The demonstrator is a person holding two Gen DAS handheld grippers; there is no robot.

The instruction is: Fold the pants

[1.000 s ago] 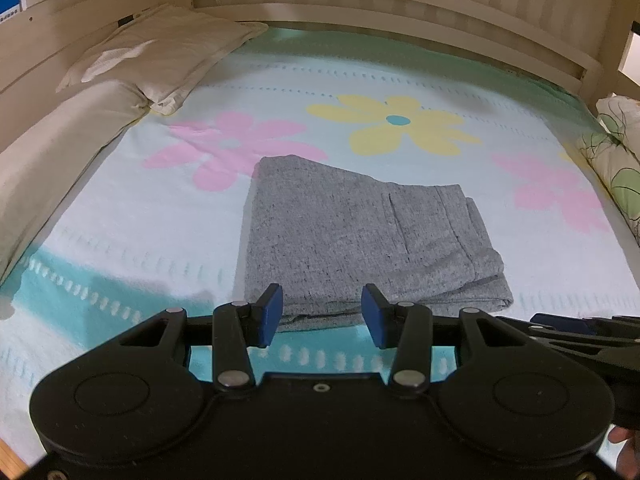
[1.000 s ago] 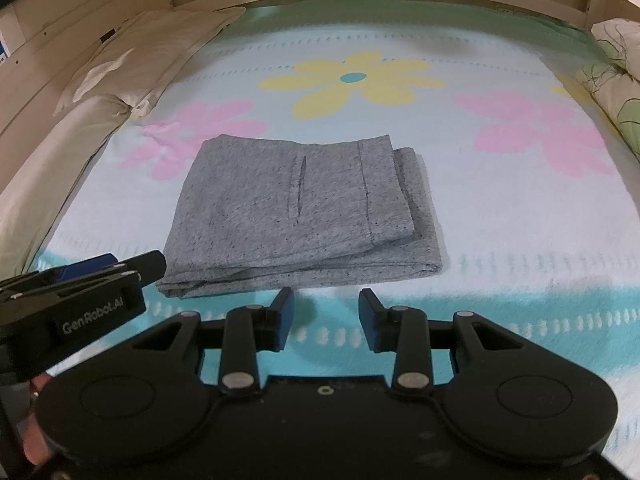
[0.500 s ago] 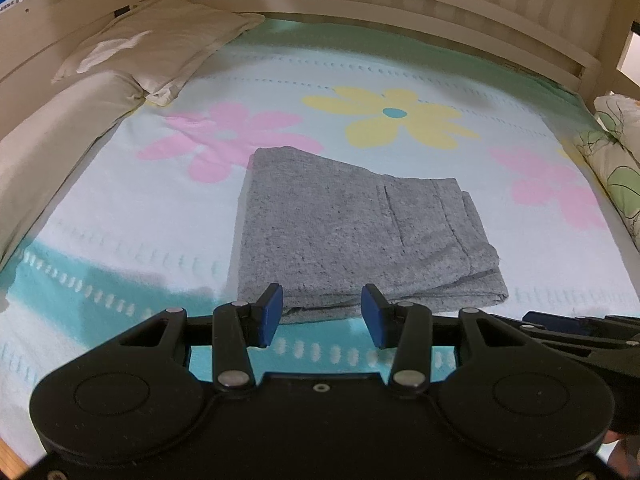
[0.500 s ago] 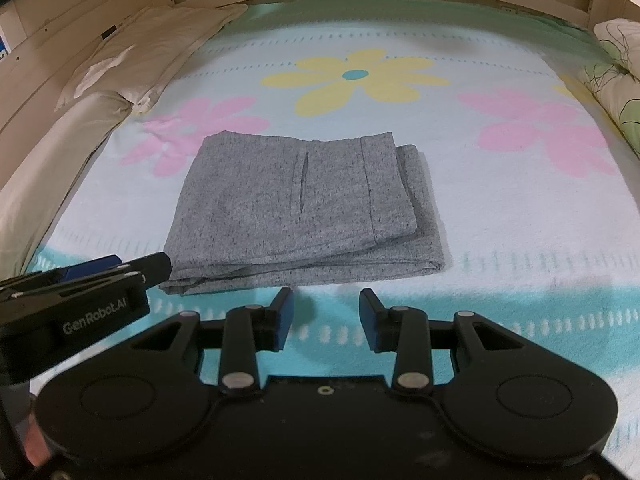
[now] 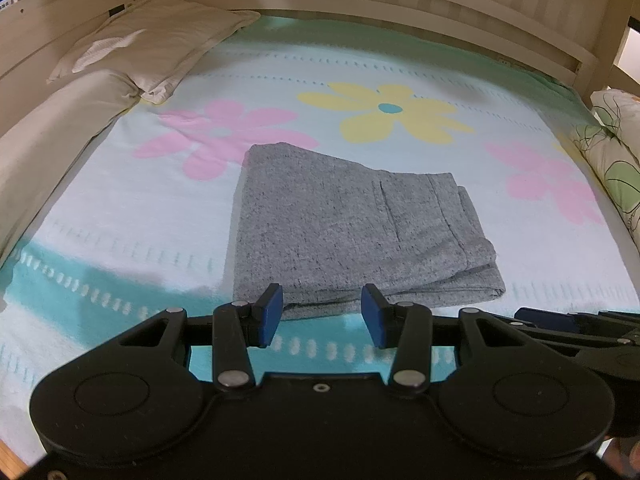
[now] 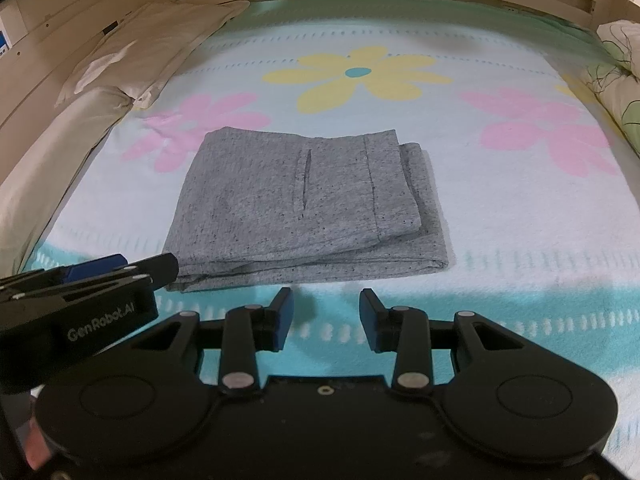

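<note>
Through my left wrist camera, my left hand-held gripper point(image 5: 322, 311) hangs with its blue pads spread and nothing between them, just short of the near edge of the pants point(image 5: 352, 236). I judge the folding as good as done, so the step in hand is a last check and a clean retreat. To do that well I would keep the pads apart, stay clear of the cloth, and not drag across the stacked near edge, where the layers could slide out of line. The pants are a grey, speckled knit, folded into a compact block lying flat on the bed point(image 5: 120, 216). They sit just this side of the yellow flower point(image 5: 390, 114) printed on the sheet. A pocket slit and a seam run across the top layer.

Through my right wrist camera, my right hand-held gripper point(image 6: 324, 314) is likewise spread and empty, a little back from the pants point(image 6: 304, 208). My left hand-held gripper's tip shows at the pants' near left corner; I cannot tell whether it touches. From here the top layer ends short of the right side, so lower layers peek out there. If I tidy anything, I would nudge that right edge level, lightly.
</note>
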